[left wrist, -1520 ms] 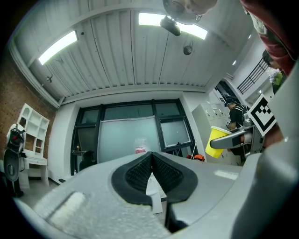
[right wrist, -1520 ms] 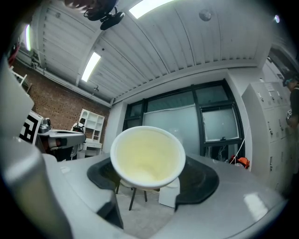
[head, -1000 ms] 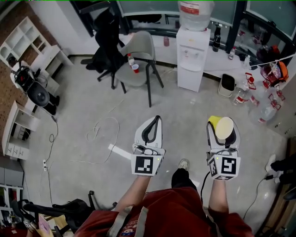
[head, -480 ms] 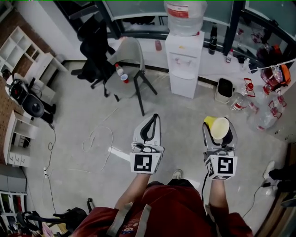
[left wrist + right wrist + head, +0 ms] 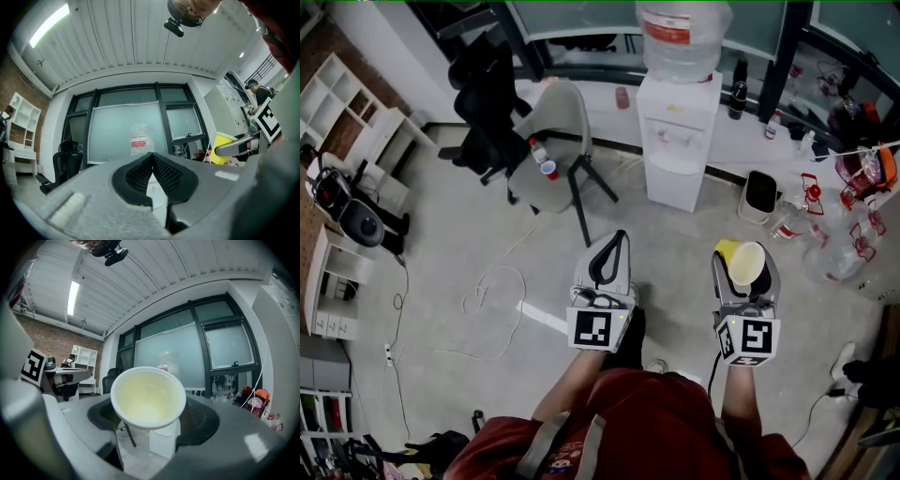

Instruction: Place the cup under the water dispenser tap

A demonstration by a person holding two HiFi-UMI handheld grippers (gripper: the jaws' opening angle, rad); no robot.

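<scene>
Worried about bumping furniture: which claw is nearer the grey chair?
Left. In the head view the left claw sits below and right of the grey chair; the right claw, holding the cup, is farther right.

— What stands before the water dispenser (image 5: 680, 150)?
— Open floor (image 5: 675, 239). Left of the dispenser a chair (image 5: 553, 117) crowds in; right of it, a bin (image 5: 759, 195) and bottles (image 5: 787, 220).

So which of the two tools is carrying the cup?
The right tool: its jaws grip the yellow paper cup. The left tool is shut with nothing between its jaws.
</scene>
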